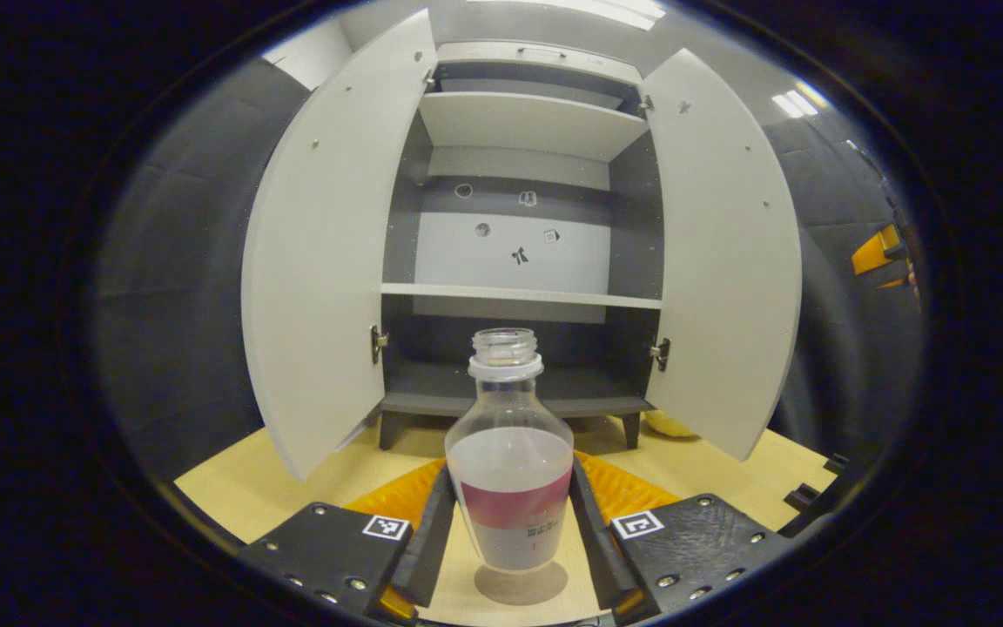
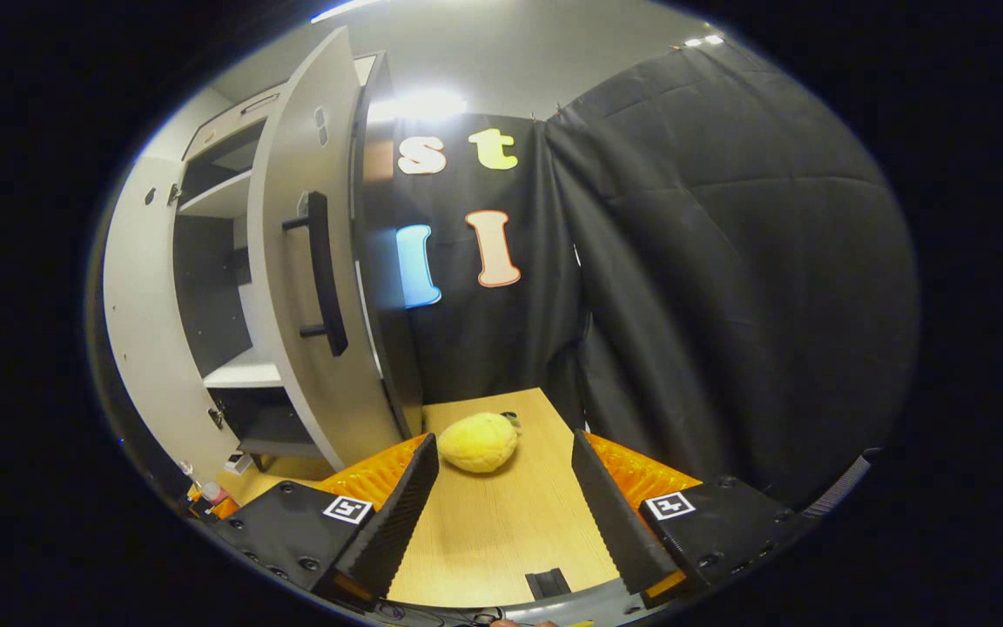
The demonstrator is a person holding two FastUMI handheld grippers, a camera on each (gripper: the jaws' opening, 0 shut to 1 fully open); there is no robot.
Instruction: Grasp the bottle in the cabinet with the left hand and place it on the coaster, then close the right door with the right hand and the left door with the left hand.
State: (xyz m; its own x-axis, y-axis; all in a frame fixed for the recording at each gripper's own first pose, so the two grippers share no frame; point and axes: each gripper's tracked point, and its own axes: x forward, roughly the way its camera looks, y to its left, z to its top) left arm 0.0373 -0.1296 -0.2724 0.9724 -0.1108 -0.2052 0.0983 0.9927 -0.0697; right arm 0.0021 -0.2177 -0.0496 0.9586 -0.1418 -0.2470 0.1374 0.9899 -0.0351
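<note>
Left gripper: fingers spread to either side of the bottle; a thin gap seems to show at each side, so I read the grip as released, though contact low down cannot be ruled out.
Bottle: upright, uncapped, clear with a red band, part full of liquid; it stands between the left fingers, out of the cabinet, on a round brownish disc that I take to be the coaster.
Coaster: lies on the table in front of the cabinet, its edge peeping out under the bottle's base.
Step in hand: the placing looks finished or nearly so; the bottle appears to bear its own weight.
Next move, left: draw straight back from the bottle without brushing it, since it is tall, open and could tip or spill.
Right gripper: fingers wide apart, nothing between them, low over the table.
Right door: open, edge-on, up and to the left of the right gripper, its dark handle facing that gripper.
Next move, right: reach up-left to the outer face of the right door and push it shut.
Left door: wide open too; to be closed last.
Bystander: a yellow plush rests on the table just ahead of the right fingers, beside the right door's foot.
</note>
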